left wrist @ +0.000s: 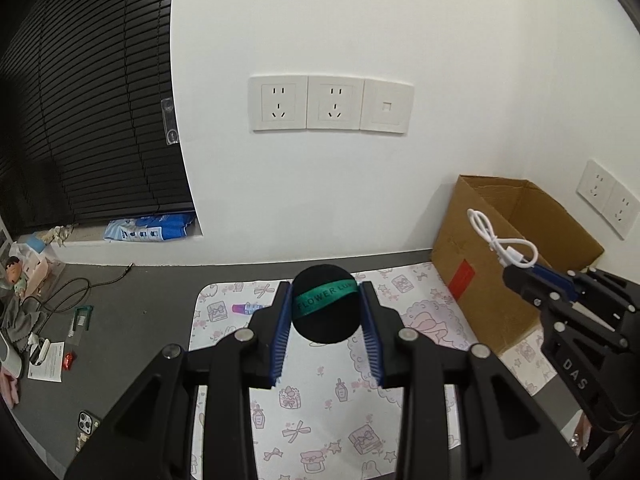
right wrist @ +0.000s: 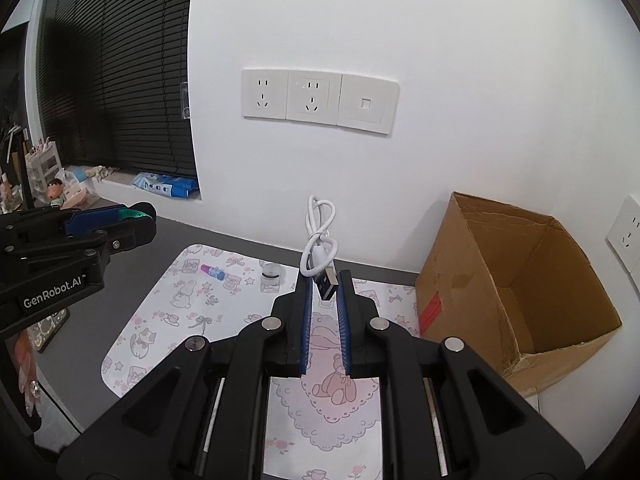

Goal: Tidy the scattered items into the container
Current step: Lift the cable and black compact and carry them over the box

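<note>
Left gripper [left wrist: 325, 304]: grasping black puff [left wrist: 325, 322].
Right gripper [right wrist: 325, 285]: clenched on white cable [right wrist: 318, 236].
Cardboard box [right wrist: 520, 300]: at 3 o'clock.

We hold our left gripper [left wrist: 325, 304] up, tipped a bit down, its two fingers squeezing a round black puff [left wrist: 325, 320]. Our right gripper [right wrist: 325, 292] sits beside it, fingers pinched tight on a white cable [right wrist: 318, 248].
</note>
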The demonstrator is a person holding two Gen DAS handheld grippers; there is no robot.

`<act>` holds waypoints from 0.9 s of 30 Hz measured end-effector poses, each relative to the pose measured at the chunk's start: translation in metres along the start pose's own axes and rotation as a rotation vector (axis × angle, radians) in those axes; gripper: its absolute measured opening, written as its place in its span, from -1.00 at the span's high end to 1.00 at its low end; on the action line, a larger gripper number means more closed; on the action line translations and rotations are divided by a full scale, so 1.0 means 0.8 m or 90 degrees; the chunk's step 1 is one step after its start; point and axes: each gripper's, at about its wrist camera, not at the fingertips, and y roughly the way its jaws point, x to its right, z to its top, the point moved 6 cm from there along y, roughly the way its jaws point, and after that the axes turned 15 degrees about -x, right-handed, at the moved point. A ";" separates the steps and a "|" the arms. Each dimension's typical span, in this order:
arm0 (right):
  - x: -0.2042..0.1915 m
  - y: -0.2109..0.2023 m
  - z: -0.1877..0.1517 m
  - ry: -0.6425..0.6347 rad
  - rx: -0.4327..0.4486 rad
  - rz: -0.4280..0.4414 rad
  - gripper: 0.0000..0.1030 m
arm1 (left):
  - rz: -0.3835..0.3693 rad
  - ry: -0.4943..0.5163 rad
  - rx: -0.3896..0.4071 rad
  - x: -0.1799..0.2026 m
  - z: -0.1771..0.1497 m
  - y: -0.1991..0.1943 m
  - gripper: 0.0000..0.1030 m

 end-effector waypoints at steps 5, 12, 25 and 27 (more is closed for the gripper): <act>0.000 -0.004 -0.002 -0.002 0.002 -0.003 0.77 | 0.000 -0.004 0.002 0.005 0.000 -0.002 0.37; 0.020 -0.006 -0.005 -0.002 0.005 0.005 0.77 | 0.013 -0.006 0.001 0.026 0.004 0.001 0.37; 0.104 -0.003 -0.006 -0.014 0.007 0.016 0.77 | 0.020 -0.029 -0.001 0.101 0.019 0.015 0.37; 0.121 -0.002 -0.007 -0.013 0.007 0.013 0.77 | 0.019 -0.028 0.000 0.117 0.024 0.020 0.37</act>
